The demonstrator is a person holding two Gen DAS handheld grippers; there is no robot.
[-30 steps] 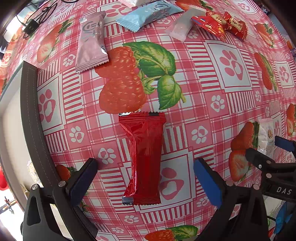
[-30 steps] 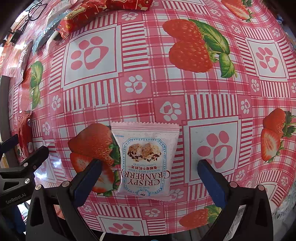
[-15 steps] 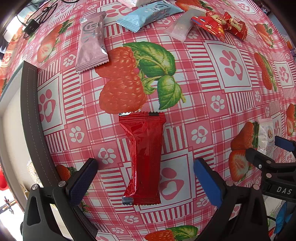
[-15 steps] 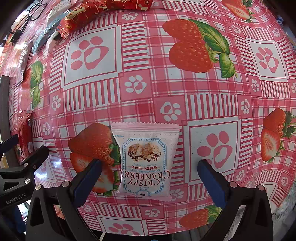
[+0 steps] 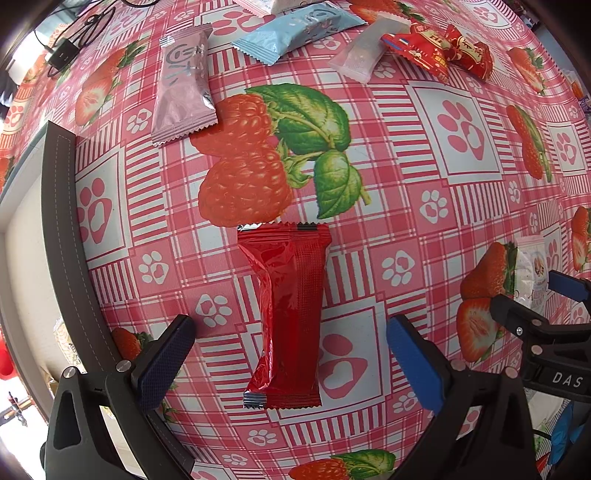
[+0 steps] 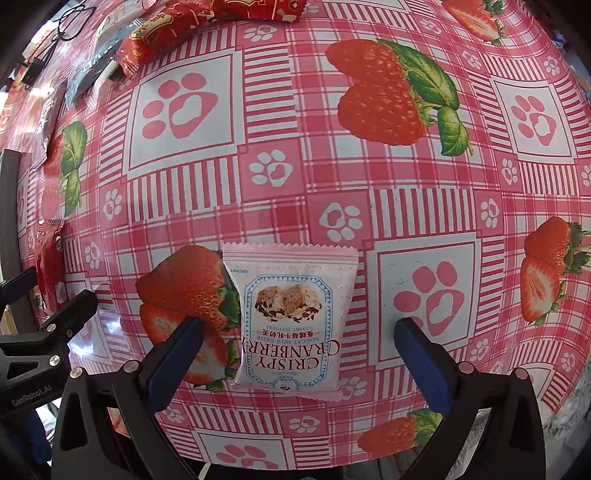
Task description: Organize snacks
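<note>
A long red snack packet [image 5: 288, 314] lies flat on the strawberry-print tablecloth, between the fingers of my left gripper [image 5: 291, 354], which is open and empty. A pale pink "Crispy Cranberry" nougat packet [image 6: 290, 317] lies between the fingers of my right gripper [image 6: 297, 354], which is also open and empty. The nougat packet [image 5: 532, 269] and the right gripper also show at the right edge of the left wrist view. The red packet [image 6: 50, 266] shows at the left edge of the right wrist view.
At the back lie a pink-grey packet [image 5: 183, 88], a light blue packet [image 5: 295, 31], a translucent pink packet [image 5: 365, 51] and red candy packets [image 5: 439, 48]. A dark-rimmed tray [image 5: 61, 206] lies at the left. Black cables [image 5: 70, 40] lie at the far left corner.
</note>
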